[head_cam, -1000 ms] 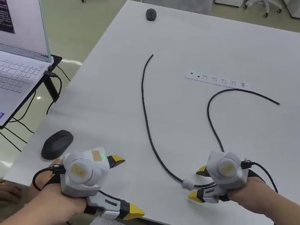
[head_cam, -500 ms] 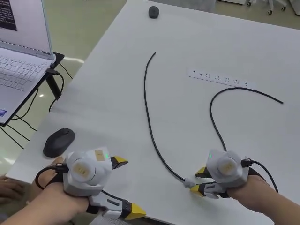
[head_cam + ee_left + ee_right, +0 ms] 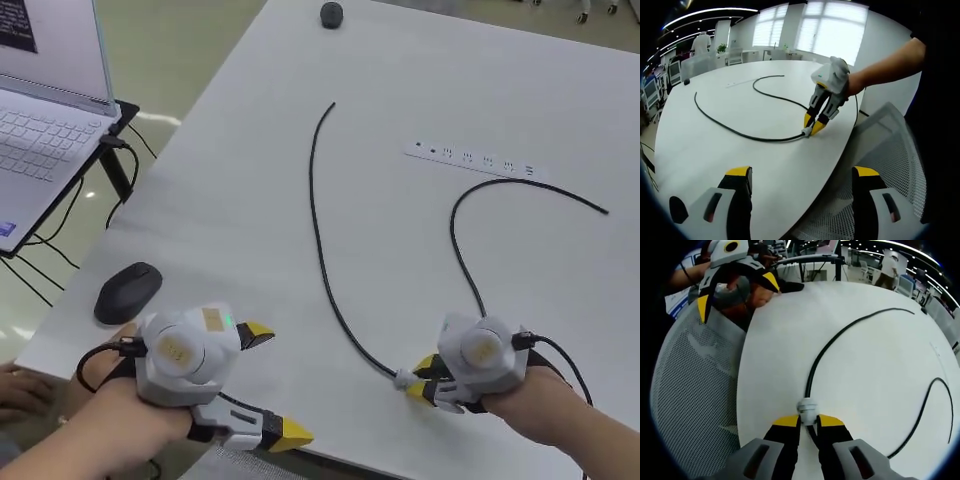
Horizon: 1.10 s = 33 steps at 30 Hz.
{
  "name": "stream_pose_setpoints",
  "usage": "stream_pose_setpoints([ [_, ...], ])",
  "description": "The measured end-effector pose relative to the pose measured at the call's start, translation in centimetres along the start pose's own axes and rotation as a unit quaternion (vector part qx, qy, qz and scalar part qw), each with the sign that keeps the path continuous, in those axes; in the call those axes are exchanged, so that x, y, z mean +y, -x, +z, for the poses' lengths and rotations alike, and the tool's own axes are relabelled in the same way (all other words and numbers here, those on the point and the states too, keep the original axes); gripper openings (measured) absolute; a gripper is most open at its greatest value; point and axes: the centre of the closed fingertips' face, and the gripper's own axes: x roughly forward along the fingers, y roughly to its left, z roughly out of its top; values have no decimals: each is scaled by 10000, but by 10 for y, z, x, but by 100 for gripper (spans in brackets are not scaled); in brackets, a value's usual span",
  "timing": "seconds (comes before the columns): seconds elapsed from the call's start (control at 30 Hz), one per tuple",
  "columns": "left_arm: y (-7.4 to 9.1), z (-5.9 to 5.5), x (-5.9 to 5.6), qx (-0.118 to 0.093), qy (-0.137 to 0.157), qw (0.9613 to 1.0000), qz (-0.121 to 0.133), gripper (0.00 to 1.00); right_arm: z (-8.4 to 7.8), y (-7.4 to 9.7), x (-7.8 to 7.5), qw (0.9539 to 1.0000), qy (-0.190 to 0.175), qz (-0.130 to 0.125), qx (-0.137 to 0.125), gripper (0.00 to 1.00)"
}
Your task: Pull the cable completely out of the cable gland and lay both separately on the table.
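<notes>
A long black cable (image 3: pixel 318 230) lies curved on the white table (image 3: pixel 230 200). Near the front edge it passes through a small white cable gland (image 3: pixel 402 379). My right gripper (image 3: pixel 420 381) is shut on the cable just behind the gland. In the right gripper view the gland (image 3: pixel 807 408) sits right ahead of the yellow fingertips (image 3: pixel 787 421), and the cable (image 3: pixel 840 342) runs on away from it. My left gripper (image 3: pixel 272 383) hovers open at the front left with nothing in it. In the left gripper view its jaws stand wide apart, facing the right gripper (image 3: pixel 815 124).
A white power strip (image 3: pixel 476 160) lies at the back right. A dark mouse (image 3: pixel 127 291) sits near the left edge, and a laptop (image 3: pixel 40 140) stands on a stand beyond it. A small dark object (image 3: pixel 331 14) rests at the far edge. A mesh chair (image 3: pixel 695 390) stands below the table's front edge.
My right gripper's jaws have come together on the cable behind the gland. The left gripper has stayed open and nearly in place; the view has shifted slightly.
</notes>
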Motion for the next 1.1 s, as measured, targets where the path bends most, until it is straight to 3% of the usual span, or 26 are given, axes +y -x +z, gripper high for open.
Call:
stream_pose_setpoints([
  [0.23,-1,-4,-3,57,-1,10000,-51,81,1,0,0,10000,15,-21,-3,8],
  [0.43,0,-3,-3,54,-4,10000,-67,81,1,2,2,9999,-114,8,51,7],
  [0.6,-3,-2,-5,59,-20,9999,-94,81,5,9,6,9995,-315,86,-58,7],
  [0.8,-7,3,-9,-8,-22,9999,-131,81,4,16,9,9994,-329,72,-80,7],
  [1.1,-9,16,-10,-101,-111,9997,-186,81,18,30,18,9989,-394,107,-242,6],
])
